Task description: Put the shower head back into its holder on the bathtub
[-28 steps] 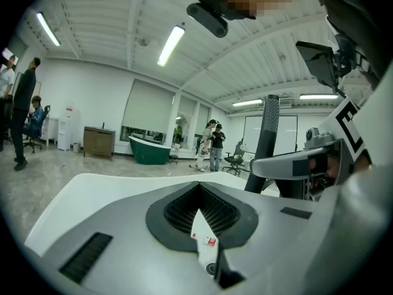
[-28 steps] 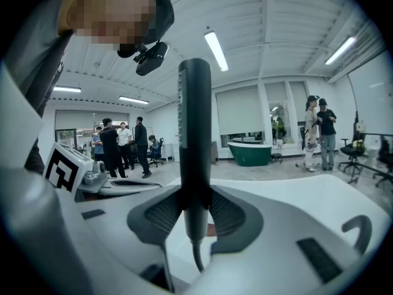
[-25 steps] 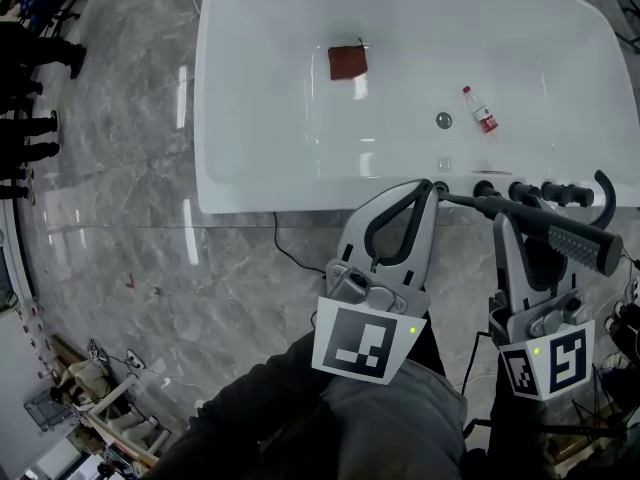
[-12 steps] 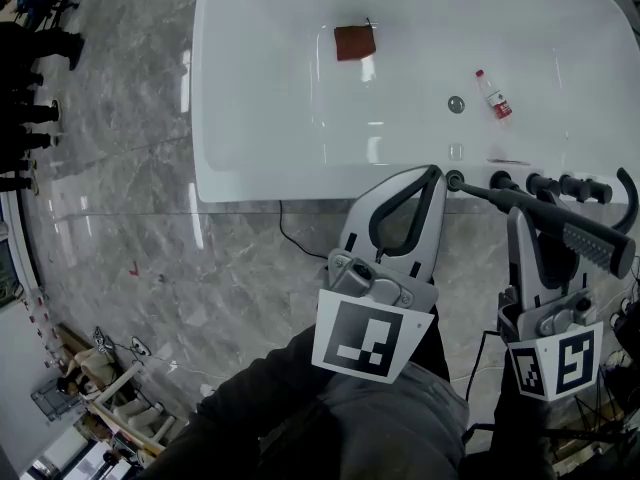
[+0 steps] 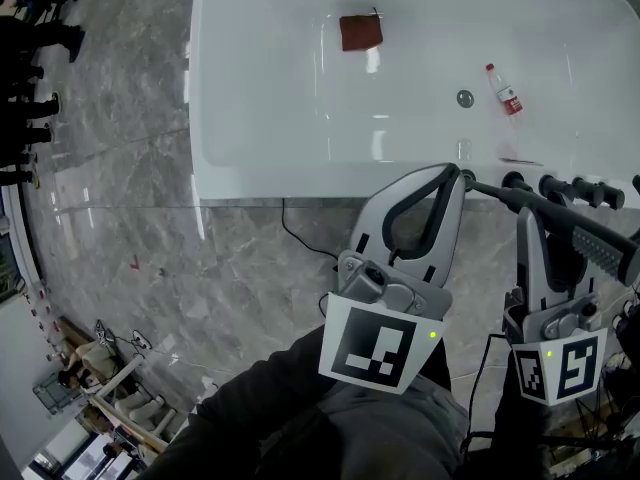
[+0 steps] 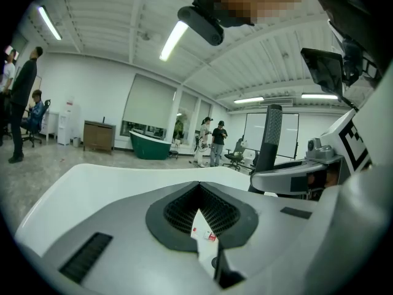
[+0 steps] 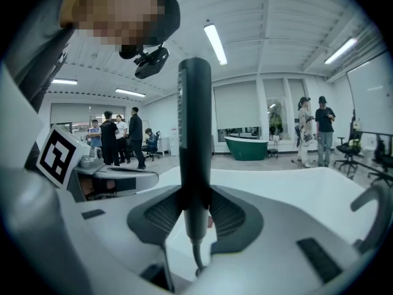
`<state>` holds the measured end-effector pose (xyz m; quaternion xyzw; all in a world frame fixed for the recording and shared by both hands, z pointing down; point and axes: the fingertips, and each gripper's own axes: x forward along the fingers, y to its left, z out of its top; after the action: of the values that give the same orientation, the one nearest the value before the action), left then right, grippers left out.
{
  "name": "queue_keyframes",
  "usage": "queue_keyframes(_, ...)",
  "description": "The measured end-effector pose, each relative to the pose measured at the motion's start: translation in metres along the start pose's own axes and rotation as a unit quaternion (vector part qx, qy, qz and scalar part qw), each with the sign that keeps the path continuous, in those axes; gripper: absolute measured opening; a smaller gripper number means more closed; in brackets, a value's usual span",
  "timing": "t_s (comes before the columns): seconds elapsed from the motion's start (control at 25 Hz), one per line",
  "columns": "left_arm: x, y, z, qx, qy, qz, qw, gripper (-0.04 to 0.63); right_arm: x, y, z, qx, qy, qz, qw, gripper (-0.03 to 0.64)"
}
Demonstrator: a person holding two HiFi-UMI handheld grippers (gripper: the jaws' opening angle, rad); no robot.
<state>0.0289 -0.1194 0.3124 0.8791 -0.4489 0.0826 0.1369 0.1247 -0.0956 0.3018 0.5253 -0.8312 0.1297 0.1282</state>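
Observation:
The white bathtub point(image 5: 260, 118) fills the top of the head view. My right gripper point(image 5: 530, 213) is shut on the dark grey shower head point(image 5: 578, 233), which lies slantwise just in front of the tub's near rim. In the right gripper view the shower head point(image 7: 195, 140) stands upright between the pads of the right gripper point(image 7: 195, 211), its hose hanging below. A round dark socket point(image 5: 467, 178) sits on the rim by the handle's thin end. My left gripper point(image 5: 452, 173) is shut and empty, its tips close to that socket. The left gripper point(image 6: 206, 226) looks over the tub.
Inside the tub lie a red cloth point(image 5: 361, 32), a small bottle point(image 5: 505, 88) and the drain point(image 5: 465, 98). Dark tap knobs point(image 5: 550, 186) line the rim to the right. A black cable point(image 5: 300, 238) runs over the marble floor. People point(image 5: 25, 88) stand far left.
Both grippers have sunk a little toward the tub's near rim, and the right one still holds the shower head. The tub has slid up in the head view.

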Motion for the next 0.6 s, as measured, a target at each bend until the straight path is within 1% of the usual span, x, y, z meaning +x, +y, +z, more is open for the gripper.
queue_keyframes(0.6, 0.014, -0.001, -0.025, -0.005, 0.011, -0.008, 0.9999, 0.003, 0.01, -0.01, -0.038, 0.009, 0.012, -0.011, 1.0, 0.14)
